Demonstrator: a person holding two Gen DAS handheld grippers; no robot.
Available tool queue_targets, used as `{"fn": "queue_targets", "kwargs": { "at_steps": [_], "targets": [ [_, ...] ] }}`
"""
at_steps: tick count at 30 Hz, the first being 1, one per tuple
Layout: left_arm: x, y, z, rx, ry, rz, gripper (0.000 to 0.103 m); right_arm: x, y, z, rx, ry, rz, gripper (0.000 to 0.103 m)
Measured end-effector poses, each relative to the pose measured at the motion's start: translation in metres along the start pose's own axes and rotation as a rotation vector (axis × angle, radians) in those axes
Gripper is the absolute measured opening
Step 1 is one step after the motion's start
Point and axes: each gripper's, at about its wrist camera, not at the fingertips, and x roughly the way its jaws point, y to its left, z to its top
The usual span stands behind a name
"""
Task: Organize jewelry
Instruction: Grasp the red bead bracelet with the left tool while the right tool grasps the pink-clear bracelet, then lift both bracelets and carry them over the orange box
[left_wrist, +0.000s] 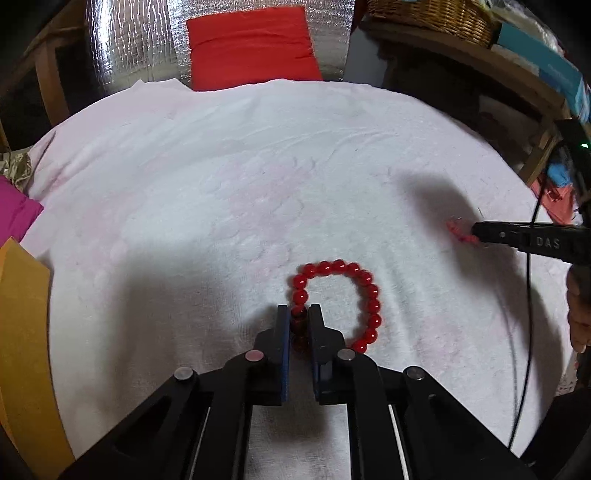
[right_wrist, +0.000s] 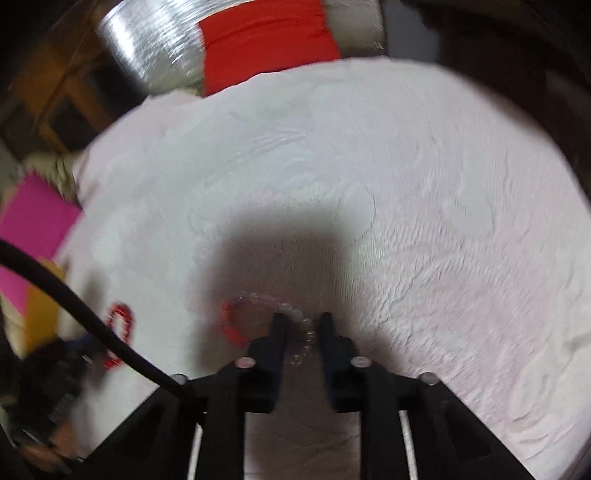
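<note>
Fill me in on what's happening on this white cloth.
A person is sorting jewelry with a hand-held gripper in each hand. The left hand-held gripper is shut on the red bead bracelet, which lies on the white cloth. The right hand-held gripper straddles a pale, clear-beaded bracelet with a red section; that view is blurred, so a firm grip cannot be confirmed. Neither piece looks lifted yet.

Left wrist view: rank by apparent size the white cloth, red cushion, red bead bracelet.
1. white cloth
2. red cushion, though it lies farther from the camera, so it looks smaller than it is
3. red bead bracelet
</note>
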Motion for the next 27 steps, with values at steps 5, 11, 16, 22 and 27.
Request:
{"fn": "queue_targets", "kwargs": {
  "at_steps": [5,11,16,22,27],
  "targets": [
    [0.004,0.000,0.001,-0.018,-0.004,0.005,0.019,-0.001,0.008,-0.003,-0.077,-0.026,-0.056,0.011],
    [0.008,-0.011,0.003,0.005,-0.013,0.010,0.011,-0.004,0.001,-0.002,-0.051,-0.025,-0.036,0.009],
    [0.004,-0.009,0.006,-0.042,-0.025,-0.005,0.010,-0.005,-0.003,-0.004,-0.026,-0.027,-0.014,0.009],
    [-0.019,-0.007,0.013,-0.088,-0.101,-0.032,0.010,-0.016,-0.011,-0.003,-0.033,-0.055,0.063,0.008],
    [-0.038,-0.001,0.013,-0.111,-0.149,-0.059,0.010,-0.034,-0.022,0.001,0.020,-0.109,0.136,0.008]
  ]
}}
